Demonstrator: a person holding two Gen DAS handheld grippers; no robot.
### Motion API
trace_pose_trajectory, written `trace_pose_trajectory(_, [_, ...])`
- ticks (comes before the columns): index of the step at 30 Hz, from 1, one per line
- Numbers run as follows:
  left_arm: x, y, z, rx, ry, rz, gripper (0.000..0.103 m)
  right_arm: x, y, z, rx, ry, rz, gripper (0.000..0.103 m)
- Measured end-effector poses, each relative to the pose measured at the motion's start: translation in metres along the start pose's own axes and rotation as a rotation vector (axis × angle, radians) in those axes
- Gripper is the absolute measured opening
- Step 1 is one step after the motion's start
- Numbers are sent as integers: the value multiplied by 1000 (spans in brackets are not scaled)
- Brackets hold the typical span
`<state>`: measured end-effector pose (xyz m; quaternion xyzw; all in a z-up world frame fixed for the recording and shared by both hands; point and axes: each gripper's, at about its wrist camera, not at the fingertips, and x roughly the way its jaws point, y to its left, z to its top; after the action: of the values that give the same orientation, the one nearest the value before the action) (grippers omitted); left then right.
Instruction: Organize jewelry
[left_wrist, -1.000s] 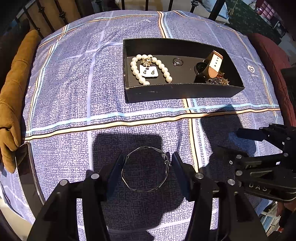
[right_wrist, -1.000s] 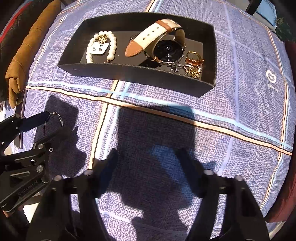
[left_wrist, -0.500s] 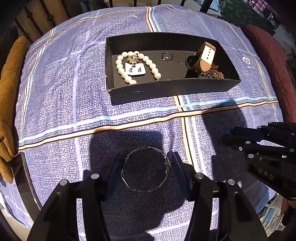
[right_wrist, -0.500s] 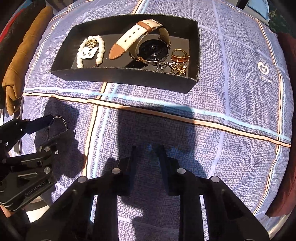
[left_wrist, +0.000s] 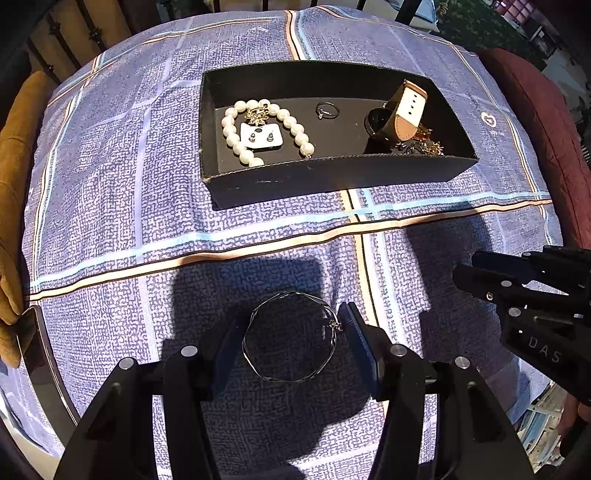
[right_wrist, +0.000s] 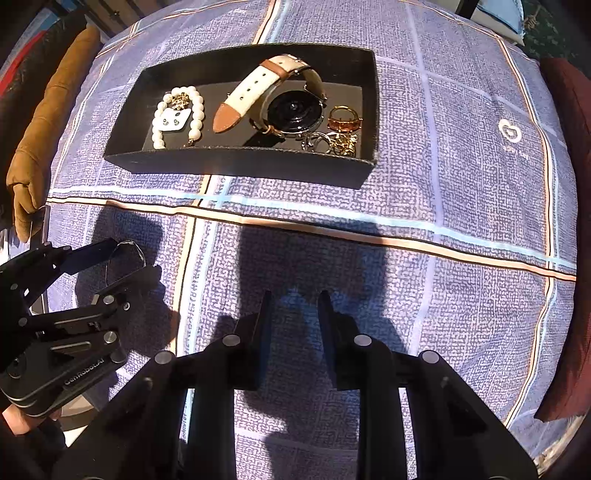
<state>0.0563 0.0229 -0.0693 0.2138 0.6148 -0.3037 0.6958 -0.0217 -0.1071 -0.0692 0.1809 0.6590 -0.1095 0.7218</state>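
A thin silver wire bracelet (left_wrist: 291, 336) is held between the fingers of my left gripper (left_wrist: 290, 332), which is shut on it above the blue checked cloth; it also shows in the right wrist view (right_wrist: 125, 254). A black tray (left_wrist: 332, 177) stands ahead, holding a pearl bracelet (left_wrist: 266, 129), an earring card (left_wrist: 260, 136), a small ring (left_wrist: 327, 110), a watch with a white and tan strap (right_wrist: 258, 92) and gold pieces (right_wrist: 343, 122). My right gripper (right_wrist: 293, 314) is empty, its jaws narrowed to a small gap, low over the cloth.
A brown cushion (right_wrist: 44, 122) lies along the left edge of the table, a dark red one (left_wrist: 546, 129) at the right. A dark flat object (left_wrist: 44, 350) sits at the near left edge. Chair rails (left_wrist: 74, 40) stand behind.
My right gripper's jaws have closed from wide open to a narrow gap. Both grippers have drawn back slightly; the left still holds the wire bracelet.
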Motion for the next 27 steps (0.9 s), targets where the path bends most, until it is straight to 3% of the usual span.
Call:
trace_pose_trajectory(1, [0,-3,1,6,1,-1,54,-3,-4,-2,4,-5,-2,29])
trace_pose_trajectory(2, [1,-8,2,13,-1,1,54,-5,-6,-3,12,-9,-7,39])
trace_pose_trajectory(3, [1,-10,3,18,-1,0,54,-6,-9,-3,16,-12,-3,40])
trace_pose_trajectory(8, [3,-22,8,39,-3,-4,57,-4,-14,-2,22,-7,4,40])
trace_pose_trajectory(12, [2,-28,11,52,-7,-14,57,-5,-11,-2,5,-9,1,32])
trace_pose_trajectory(17, [9,-35,21,49,1,-26,42,-10,-12,-5,2,-9,4,32])
trace_pose_trajectory(27, [-11,-27,29,-24,-62,-101,40,-21,-12,3,9,-50,33,31])
